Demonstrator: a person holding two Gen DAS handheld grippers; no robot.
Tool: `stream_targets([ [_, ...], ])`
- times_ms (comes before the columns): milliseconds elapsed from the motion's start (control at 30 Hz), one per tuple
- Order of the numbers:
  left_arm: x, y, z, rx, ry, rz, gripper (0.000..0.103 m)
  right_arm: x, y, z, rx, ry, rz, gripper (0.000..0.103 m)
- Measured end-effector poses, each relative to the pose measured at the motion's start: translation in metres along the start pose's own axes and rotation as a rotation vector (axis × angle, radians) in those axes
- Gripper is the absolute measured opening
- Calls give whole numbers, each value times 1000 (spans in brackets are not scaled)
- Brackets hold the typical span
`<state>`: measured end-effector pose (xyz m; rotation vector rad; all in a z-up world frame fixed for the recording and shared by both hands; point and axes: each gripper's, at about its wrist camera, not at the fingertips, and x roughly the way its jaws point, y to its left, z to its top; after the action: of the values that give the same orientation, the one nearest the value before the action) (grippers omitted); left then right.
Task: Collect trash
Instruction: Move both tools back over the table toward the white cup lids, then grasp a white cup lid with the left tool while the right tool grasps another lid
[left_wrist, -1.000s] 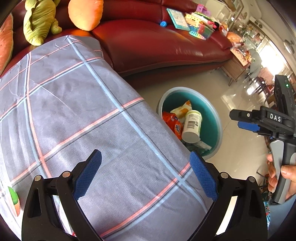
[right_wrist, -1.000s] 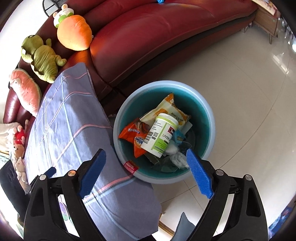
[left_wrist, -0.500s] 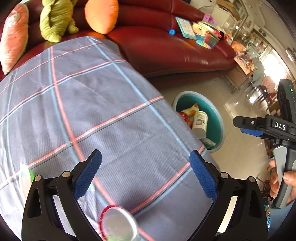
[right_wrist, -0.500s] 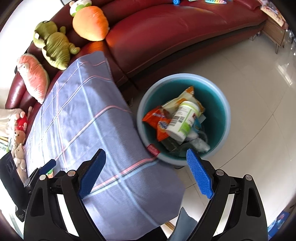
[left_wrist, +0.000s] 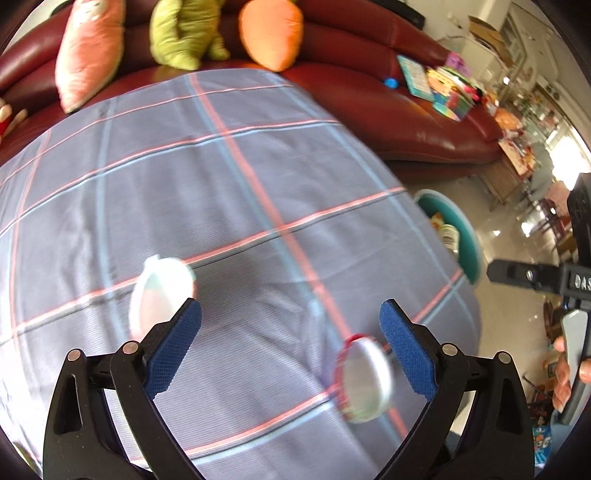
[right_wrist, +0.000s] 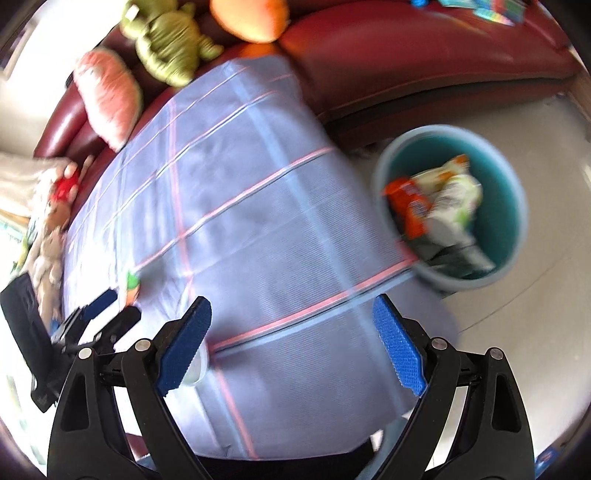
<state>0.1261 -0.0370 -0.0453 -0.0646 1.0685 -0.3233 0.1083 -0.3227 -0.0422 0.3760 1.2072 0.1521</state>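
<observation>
My left gripper (left_wrist: 290, 341) is open and empty above a grey plaid cloth (left_wrist: 229, 206) on the table. A red-rimmed round can or lid (left_wrist: 364, 380) lies on the cloth by the right fingertip; a pale blurred cup-like piece (left_wrist: 159, 295) lies by the left fingertip. My right gripper (right_wrist: 291, 345) is open and empty over the cloth's near part (right_wrist: 258, 236). The teal trash bin (right_wrist: 513, 206) stands on the floor to the right, holding an orange packet (right_wrist: 406, 199) and a white bottle (right_wrist: 458, 199). The bin also shows in the left wrist view (left_wrist: 469, 236).
A red sofa (left_wrist: 388, 110) with plush toys (left_wrist: 184, 33) and books (left_wrist: 436, 85) runs behind the table. The other gripper and hand (left_wrist: 569, 295) show at the right of the left wrist view. A small orange-green item (right_wrist: 132, 286) lies on the cloth.
Both grippers have swung left, away from the bin and over the cloth. The red-rimmed can and the pale piece have come further into the left view. Both stay open.
</observation>
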Motion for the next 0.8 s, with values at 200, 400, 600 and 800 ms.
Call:
stream_targets([
  [200, -10, 45, -17, -60, -4, 43, 98, 34, 46, -24, -89, 90, 56, 85],
  [400, -12, 74, -29, -104, -5, 53, 98, 55, 74, -42, -156, 127, 30, 82],
  [600, -10, 94, -37, -128, 4, 37, 98, 68, 79, -52, -136, 167, -1, 57],
  [800, -8, 108, -39, -157, 9, 14, 98, 78, 94, -61, -167, 181, -41, 50],
])
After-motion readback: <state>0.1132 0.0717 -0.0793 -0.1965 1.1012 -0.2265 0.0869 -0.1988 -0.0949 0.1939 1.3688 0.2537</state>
